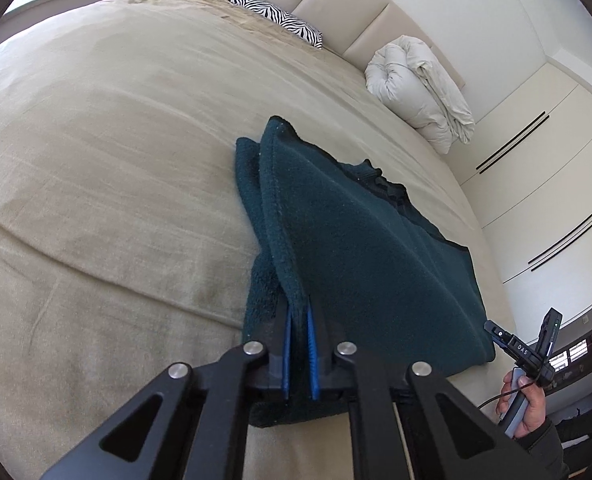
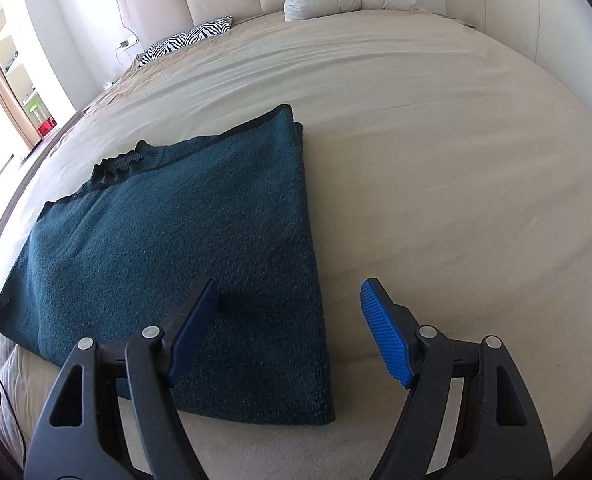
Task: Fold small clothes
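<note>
Teal fleece, a small knit garment [image 2: 175, 248], lies partly folded on the beige bedspread [image 1: 95, 160], near the edge of the bed where the person stands. Its dark ribbed trim shows along the far side, toward the zebra-print pillow [image 1: 275, 18] and the rolled white duvet [image 1: 420, 88] against the headboard.

The left gripper [image 1: 300, 316] is clenched on the near left edge of the garment, the blue pads pinching a raised ridge of the fabric. The right gripper [image 2: 291, 320] is spread wide and grasps nothing: one finger hovers over the cloth, the other over bare bedspread, straddling the garment's right edge near its near corner.

My guess is that the right claw is about to take that corner so both sides can be lifted together. If it closes too high, it may catch only the top layer, and the layers beneath would slide apart when raised. If the left hand pulls before the right has a hold, the garment could drag crooked across the bedspread and the fold would skew. The fleece looks thick, so a shallow pinch might slip.
</note>
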Demonstrator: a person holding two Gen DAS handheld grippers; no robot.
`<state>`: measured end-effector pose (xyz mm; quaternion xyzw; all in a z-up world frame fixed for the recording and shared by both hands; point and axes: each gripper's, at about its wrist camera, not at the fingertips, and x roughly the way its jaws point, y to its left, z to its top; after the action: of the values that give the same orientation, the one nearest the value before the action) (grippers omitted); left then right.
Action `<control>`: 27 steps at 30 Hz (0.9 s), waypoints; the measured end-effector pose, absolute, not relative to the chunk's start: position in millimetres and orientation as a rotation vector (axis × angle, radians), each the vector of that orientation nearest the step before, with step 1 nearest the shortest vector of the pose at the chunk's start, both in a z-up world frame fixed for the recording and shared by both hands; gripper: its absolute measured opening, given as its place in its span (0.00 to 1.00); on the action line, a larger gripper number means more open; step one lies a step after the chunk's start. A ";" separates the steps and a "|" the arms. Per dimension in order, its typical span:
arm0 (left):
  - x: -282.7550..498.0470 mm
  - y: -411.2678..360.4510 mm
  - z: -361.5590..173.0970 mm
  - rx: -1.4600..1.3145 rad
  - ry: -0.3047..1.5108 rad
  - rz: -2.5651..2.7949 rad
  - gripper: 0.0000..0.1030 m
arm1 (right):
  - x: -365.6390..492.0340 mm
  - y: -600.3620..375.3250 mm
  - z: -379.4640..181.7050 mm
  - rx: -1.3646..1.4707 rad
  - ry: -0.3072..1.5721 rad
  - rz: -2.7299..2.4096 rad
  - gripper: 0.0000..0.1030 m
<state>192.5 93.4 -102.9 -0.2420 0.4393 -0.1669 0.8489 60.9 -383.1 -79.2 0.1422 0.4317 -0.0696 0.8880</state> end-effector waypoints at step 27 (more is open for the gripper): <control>158.3 116.6 -123.1 -0.551 0.945 -0.329 0.07 | 38.9 -386.6 -72.4 0.271 0.912 -0.093 0.09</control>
<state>158.3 116.6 -123.1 -0.2609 0.4472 -0.1559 0.8412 38.9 -386.6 -72.4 0.1304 0.4390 -0.0450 0.8878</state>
